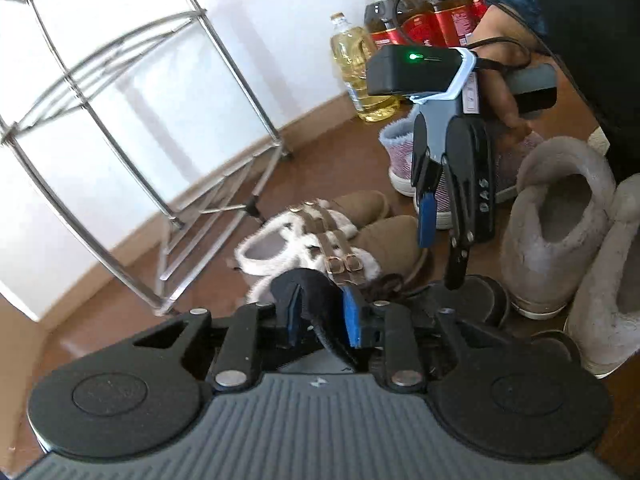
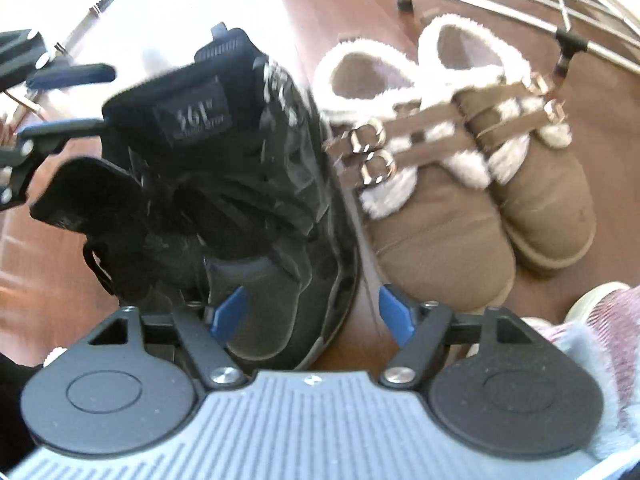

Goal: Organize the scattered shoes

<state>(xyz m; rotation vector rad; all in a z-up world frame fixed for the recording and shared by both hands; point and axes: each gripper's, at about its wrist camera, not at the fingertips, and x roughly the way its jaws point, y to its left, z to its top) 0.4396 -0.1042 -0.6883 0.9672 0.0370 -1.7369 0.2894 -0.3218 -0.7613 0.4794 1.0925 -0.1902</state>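
A black high-top sneaker (image 2: 240, 168) stands on the brown floor, right beside a pair of brown fur-lined buckle shoes (image 2: 440, 216). My right gripper (image 2: 312, 312) points down over the sneaker's toe. It is open: the toe lies between its jaws, and bare floor shows inside the right pad. My left gripper (image 1: 324, 314) is at the sneaker's collar. A flap of black fabric (image 1: 316, 296) sits between its blue pads, and the right pad's face shows bare. The left gripper (image 2: 106, 96) also shows at the left in the right wrist view, and the right gripper (image 1: 440, 256) hangs above the shoes in the left wrist view.
Grey plush slippers (image 1: 556, 232) stand to the right, with pink striped slippers (image 1: 400, 160) behind them. A chrome wire rack (image 1: 120, 92) stands against the white wall. Oil bottles (image 1: 360, 68) line the baseboard. A hand (image 1: 496, 72) holds the right gripper.
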